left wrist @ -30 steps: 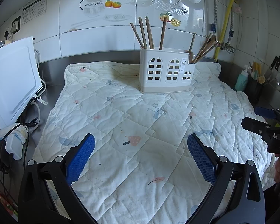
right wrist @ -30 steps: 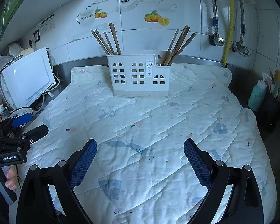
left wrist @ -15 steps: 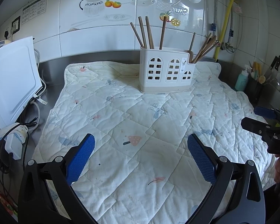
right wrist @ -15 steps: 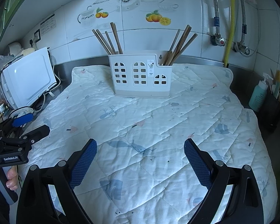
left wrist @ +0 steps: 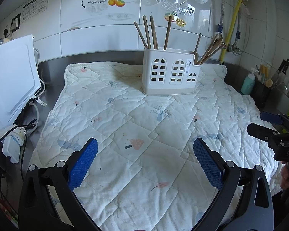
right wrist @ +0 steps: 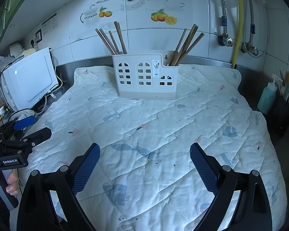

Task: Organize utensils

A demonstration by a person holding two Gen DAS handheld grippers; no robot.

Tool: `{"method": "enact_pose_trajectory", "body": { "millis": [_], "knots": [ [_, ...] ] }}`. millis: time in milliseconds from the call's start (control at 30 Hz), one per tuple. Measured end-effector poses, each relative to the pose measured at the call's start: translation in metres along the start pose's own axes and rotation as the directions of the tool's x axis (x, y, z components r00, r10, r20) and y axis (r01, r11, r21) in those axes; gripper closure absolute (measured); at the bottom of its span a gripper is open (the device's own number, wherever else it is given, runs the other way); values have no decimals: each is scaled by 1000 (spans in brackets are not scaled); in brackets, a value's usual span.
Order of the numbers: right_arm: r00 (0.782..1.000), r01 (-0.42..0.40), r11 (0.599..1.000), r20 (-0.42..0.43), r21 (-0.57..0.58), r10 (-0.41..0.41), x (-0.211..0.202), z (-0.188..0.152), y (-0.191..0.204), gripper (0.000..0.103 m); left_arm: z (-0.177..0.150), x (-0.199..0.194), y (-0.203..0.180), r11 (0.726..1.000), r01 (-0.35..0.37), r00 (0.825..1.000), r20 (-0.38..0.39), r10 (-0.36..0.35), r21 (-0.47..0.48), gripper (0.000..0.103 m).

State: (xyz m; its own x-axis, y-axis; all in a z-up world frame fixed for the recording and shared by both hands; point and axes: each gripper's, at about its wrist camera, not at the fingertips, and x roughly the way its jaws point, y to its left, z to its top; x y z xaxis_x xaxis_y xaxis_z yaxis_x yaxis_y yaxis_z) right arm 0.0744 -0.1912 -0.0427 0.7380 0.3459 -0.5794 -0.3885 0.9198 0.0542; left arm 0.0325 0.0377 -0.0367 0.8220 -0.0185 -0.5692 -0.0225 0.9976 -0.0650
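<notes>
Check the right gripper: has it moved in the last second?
Yes, slightly. In the right wrist view the white utensil holder sits a little further right and lower than a second ago, so the right gripper has shifted or tilted a little.

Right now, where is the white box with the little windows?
The white utensil holder stands at the far middle of the quilted mat in both views, near the tiled wall, with wooden chopsticks sticking out of it.
</notes>
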Motion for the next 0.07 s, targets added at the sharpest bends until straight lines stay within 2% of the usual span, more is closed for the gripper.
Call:
{"method": "enact_pose_trajectory", "body": {
  "millis": [67],
  "knots": [
    [1000,-2,1000,2,0,2,0,0,0,12,0,0,1,1000,1,1000,0,-1,-3,5]
  ]
}}
